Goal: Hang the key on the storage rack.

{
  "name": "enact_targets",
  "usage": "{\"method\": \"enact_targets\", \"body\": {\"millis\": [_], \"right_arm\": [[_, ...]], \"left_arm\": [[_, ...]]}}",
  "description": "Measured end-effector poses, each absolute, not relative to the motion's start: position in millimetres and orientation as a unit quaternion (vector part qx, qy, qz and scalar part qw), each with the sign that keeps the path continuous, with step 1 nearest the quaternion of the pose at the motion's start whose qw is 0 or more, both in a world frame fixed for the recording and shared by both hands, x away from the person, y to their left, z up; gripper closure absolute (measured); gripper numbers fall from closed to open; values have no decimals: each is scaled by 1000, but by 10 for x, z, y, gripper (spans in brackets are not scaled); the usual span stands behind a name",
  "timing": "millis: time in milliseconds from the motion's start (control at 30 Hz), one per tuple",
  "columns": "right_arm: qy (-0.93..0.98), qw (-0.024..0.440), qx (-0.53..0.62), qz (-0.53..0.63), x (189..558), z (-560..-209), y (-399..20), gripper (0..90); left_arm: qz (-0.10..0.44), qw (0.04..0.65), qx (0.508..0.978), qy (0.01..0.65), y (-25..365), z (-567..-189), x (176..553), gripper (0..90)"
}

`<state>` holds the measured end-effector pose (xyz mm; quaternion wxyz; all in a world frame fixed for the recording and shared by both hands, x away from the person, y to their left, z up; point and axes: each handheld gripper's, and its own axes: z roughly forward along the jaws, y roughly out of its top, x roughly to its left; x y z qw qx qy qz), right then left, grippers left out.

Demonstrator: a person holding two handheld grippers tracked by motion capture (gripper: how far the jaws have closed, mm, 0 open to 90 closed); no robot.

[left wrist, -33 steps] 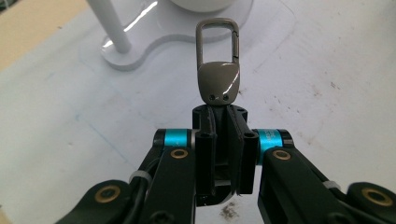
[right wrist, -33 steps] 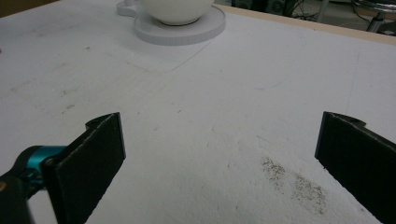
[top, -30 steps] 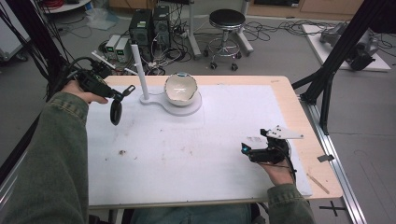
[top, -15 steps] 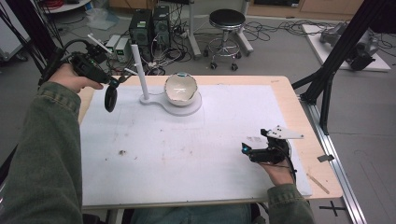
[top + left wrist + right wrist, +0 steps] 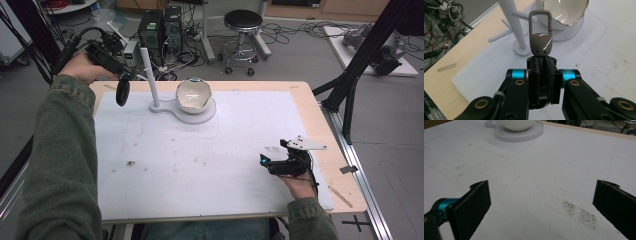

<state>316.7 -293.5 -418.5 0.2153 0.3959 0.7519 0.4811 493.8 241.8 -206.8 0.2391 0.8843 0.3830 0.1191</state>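
I've lifted the left gripper point(image 5: 112, 55) up and away toward the far left corner of the tabletop point(image 5: 310, 107), jaws clamped tight on the key fob point(image 5: 540, 43), its clip loop pointing at the white peg stand point(image 5: 150, 75) beside the bowl point(image 5: 192, 94). Right gripper point(image 5: 280, 164) rests near me, jaws wide and empty. Looks like I'm lining up to hang it on a peg.

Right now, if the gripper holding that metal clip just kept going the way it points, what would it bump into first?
Probably the white peg stand. The left gripper, shut on the clip, points at its post and pegs, with the bowl just beside. Depth is hard to judge, so the clip might slip between the two.
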Motion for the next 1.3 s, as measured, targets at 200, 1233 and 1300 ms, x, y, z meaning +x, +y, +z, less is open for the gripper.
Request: {"method": "enact_targets", "body": {"millis": [200,1233,1300], "right_arm": [[753,211,398,479,3165,-4189,-2911,6],[755,209,397,479,3194,-4192,-2899,6],[756,207,398,476,3194,-4194,-2896,6]], "left_arm": [[118,256,874,395,2378,-2143,5015,821],[115,227,881,398,2223,-2379,4994,134],[119,243,872,408,2223,-2381,4952,65]]}}
